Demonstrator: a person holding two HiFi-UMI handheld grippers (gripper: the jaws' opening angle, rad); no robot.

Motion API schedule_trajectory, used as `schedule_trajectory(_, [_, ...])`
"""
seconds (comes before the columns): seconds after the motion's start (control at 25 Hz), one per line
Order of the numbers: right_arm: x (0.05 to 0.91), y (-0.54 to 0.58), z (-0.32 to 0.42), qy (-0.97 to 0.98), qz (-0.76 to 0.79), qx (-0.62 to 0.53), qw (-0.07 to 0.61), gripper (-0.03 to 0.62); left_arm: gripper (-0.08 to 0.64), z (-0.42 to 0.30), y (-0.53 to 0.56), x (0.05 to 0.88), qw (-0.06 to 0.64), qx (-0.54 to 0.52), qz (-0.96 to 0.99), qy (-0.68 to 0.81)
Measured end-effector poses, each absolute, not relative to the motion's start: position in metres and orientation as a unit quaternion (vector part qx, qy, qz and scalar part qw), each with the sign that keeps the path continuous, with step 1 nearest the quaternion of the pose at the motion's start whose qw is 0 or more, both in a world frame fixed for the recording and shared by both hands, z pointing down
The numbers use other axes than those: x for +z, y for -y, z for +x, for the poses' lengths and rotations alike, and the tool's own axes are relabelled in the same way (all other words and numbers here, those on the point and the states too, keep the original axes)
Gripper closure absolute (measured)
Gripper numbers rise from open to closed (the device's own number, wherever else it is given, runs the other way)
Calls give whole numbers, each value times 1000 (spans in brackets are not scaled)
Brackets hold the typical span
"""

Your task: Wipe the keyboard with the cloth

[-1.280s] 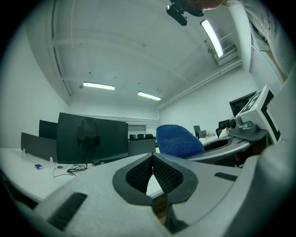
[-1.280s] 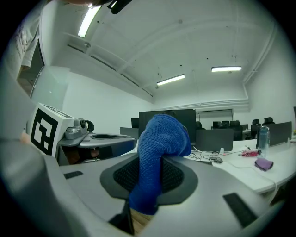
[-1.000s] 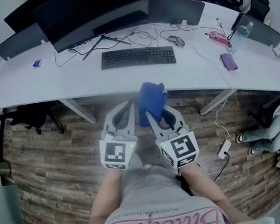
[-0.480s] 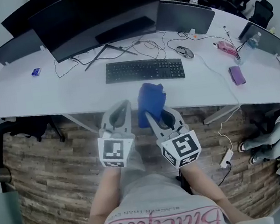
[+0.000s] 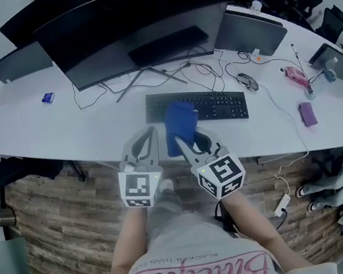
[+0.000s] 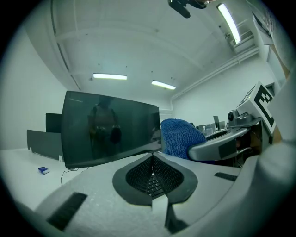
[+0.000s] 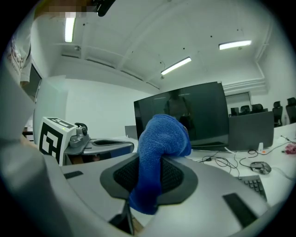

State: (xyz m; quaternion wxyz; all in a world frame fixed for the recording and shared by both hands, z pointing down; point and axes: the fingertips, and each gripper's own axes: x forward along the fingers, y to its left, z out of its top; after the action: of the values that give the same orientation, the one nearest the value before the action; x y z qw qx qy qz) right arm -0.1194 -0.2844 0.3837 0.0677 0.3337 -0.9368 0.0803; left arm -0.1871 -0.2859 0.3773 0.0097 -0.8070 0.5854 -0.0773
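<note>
A black keyboard (image 5: 217, 104) lies on the white desk (image 5: 46, 130), in front of a big curved monitor. My right gripper (image 5: 181, 139) is shut on a blue cloth (image 5: 178, 125), which stands up from its jaws and overlaps the keyboard's left part in the head view. In the right gripper view the blue cloth (image 7: 157, 157) is pinched between the jaws and folds over the top. My left gripper (image 5: 151, 136) is beside it at the desk's near edge, shut with nothing in it. The blue cloth (image 6: 180, 138) shows at the right of the left gripper view.
The large monitor (image 5: 133, 29) and its stand sit behind the keyboard, with cables around. A mouse (image 5: 248, 81) lies right of the keyboard. A purple item (image 5: 307, 113) and a pink one (image 5: 294, 75) lie further right. A small blue object (image 5: 47, 97) sits far left.
Both grippers have moved forward toward the desk with the cloth. The cloth now overlaps the keyboard's left part, where before it hung short of the desk edge.
</note>
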Motion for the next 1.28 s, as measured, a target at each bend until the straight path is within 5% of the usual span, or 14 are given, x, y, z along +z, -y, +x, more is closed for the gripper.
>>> schedule_trajectory(0.88, [459, 409, -299, 943, 208, 224, 132, 505, 555, -351, 394, 454, -97, -103, -752, -644])
schedule_trajectory(1.28, [523, 431, -297, 902, 234, 298, 206, 505, 555, -371, 412, 488, -135, -116, -748, -639])
